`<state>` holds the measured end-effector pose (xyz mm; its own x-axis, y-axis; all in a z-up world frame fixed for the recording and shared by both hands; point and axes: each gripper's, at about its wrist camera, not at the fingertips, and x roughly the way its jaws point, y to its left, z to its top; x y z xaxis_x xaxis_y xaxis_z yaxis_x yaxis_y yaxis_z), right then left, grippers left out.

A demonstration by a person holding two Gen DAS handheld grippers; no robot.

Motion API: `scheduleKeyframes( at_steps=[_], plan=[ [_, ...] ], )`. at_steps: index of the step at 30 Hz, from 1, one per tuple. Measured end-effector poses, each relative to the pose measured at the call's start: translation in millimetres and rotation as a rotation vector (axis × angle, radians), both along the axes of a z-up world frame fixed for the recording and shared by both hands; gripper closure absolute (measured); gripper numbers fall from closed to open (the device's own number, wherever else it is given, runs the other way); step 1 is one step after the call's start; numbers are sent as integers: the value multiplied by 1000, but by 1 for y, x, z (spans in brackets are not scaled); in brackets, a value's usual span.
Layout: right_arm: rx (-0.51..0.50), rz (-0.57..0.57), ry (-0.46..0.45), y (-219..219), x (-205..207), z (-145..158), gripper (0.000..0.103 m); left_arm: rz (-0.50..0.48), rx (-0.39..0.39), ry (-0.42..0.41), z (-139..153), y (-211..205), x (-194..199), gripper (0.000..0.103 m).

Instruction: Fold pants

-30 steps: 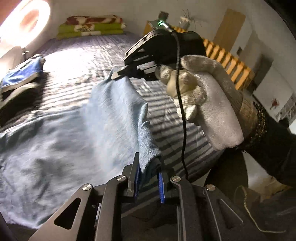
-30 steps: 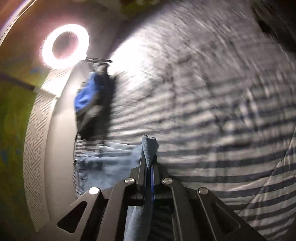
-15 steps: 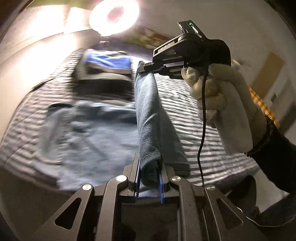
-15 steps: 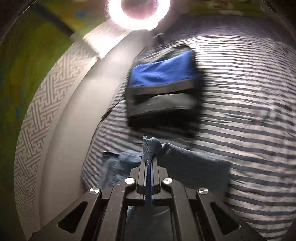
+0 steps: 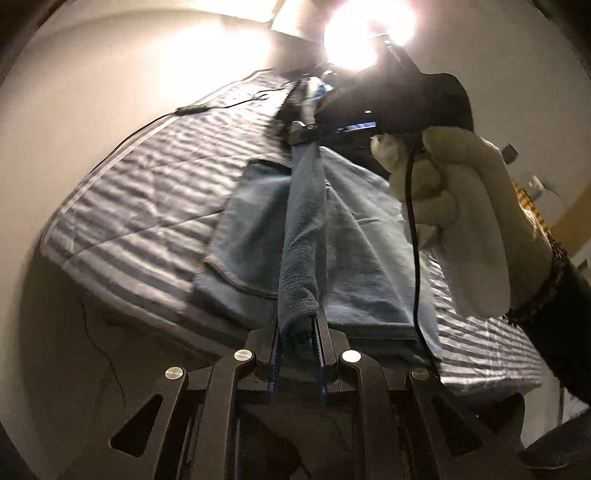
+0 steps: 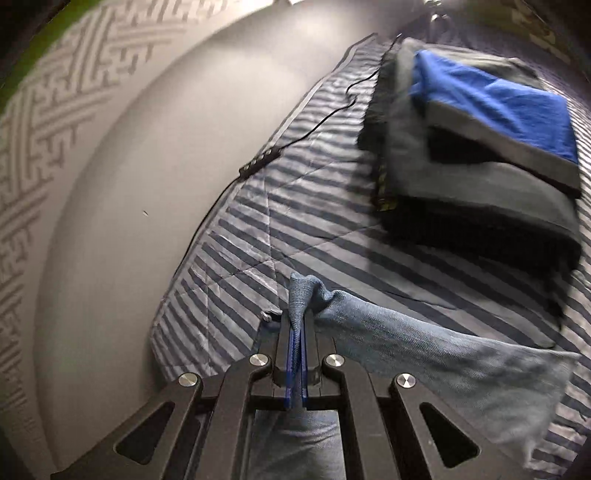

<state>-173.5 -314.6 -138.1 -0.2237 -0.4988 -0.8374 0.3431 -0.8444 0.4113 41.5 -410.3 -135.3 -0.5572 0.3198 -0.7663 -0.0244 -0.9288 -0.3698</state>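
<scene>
Light blue denim pants (image 5: 351, 254) lie on the striped bed, and one edge is stretched taut in the air between my two grippers. My left gripper (image 5: 297, 332) is shut on the near end of that edge. In the left wrist view my right gripper (image 5: 304, 131), held by a gloved hand (image 5: 465, 221), is shut on the far end, just above the bed. In the right wrist view the right gripper (image 6: 297, 332) pinches a bunched fold of the pants (image 6: 424, 347), which trail off to the right.
A stack of folded clothes (image 6: 480, 147), blue on top, lies on the striped bed cover (image 6: 295, 177) beyond the pants. A black cable with an inline switch (image 6: 258, 162) runs along the bed's edge by the grey wall (image 6: 122, 206). A bright ring light (image 5: 365, 29) glares overhead.
Both grippers have carried the held edge across the pants toward the wall side of the bed and lowered it. The folded stack and the bed edge are now closer.
</scene>
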Motion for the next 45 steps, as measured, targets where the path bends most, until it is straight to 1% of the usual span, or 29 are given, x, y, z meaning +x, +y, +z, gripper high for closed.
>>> scheduleKeyframes(
  at_steps=[4, 6, 8, 9, 11, 12, 13, 14, 15, 16, 17, 18, 20, 21, 23, 26, 29, 31, 33, 34, 36, 38, 39, 40, 41, 43, 45],
  plan=[
    [30, -1, -11, -15, -6, -16, 100, 19, 15, -15, -12, -15, -5, 87],
    [37, -3, -19, -20, -8, -22, 100, 20, 8, -18, -16, -17, -6, 87],
    [38, -1, -19, -23, -9, -23, 100, 25, 5, -23, -19, -19, -5, 87],
    [36, 13, -12, -28, -10, -24, 98, 19, 8, -34, -21, -19, -4, 87],
    [39, 63, -11, -34, -10, -23, 91, 17, 0, -61, -24, -19, -4, 80],
    [29, 95, -21, -37, -11, -21, 90, 26, -2, -73, -24, -20, -3, 77],
    [-6, 123, -31, -36, -12, -15, 90, 33, -12, -79, -21, -21, -2, 68],
    [-40, 142, -32, -34, -12, -7, 90, 45, -28, -77, -18, -22, -1, 61],
    [-70, 164, -14, -29, -11, 7, 85, 64, -43, -62, -11, -23, 1, 59],
    [-96, 185, 20, -22, -8, 22, 81, 73, -44, -48, -5, -25, 2, 57],
    [-126, 198, 63, -8, -4, 40, 72, 77, -44, -33, 2, -26, 1, 57],
    [-152, 199, 87, 5, 0, 52, 66, 84, -50, -13, 10, -26, 0, 57],
    [-211, 195, 117, 39, 13, 73, 65, 74, -54, 23, 24, -22, -6, 56],
    [-224, 197, 127, 55, 20, 79, 65, 64, -59, 36, 31, -17, -12, 55],
    [-213, 200, 156, 87, 43, 83, 65, 16, -67, 48, 38, -3, -25, 55],
    [-164, 195, 165, 130, 81, 70, 65, -55, -122, 42, 34, 26, -50, 55],
    [-106, 196, 146, 160, 127, 39, 66, -95, -174, 11, 21, 49, -73, 55],
    [-69, 194, 140, 169, 157, 15, 72, -113, -210, -18, 5, 59, -86, 55],
    [-79, 211, 99, 166, 177, -11, 82, -108, -223, -47, -10, 60, -92, 55],
    [-77, 210, 89, 159, 186, -25, 83, -102, -229, -55, -17, 58, -92, 55],
    [-35, 220, 108, 143, 200, -45, 85, -92, -246, -83, -33, 49, -90, 55],
    [4, 278, 120, 132, 221, -61, 85, -71, -245, -105, -45, 34, -81, 55],
    [18, 307, 155, 132, 227, -57, 85, -59, -247, -106, -47, 27, -77, 55],
    [23, 342, 162, 134, 230, -52, 85, -41, -251, -112, -47, 21, -75, 55],
    [5, 370, 144, 139, 229, -45, 85, -19, -245, -117, -45, 15, -73, 55],
    [-24, 373, 144, 152, 222, -30, 85, 21, -242, -102, -33, 10, -73, 59],
    [-41, 325, 188, 170, 208, -15, 85, 7, -229, -60, -16, 14, -79, 59]
  ],
)
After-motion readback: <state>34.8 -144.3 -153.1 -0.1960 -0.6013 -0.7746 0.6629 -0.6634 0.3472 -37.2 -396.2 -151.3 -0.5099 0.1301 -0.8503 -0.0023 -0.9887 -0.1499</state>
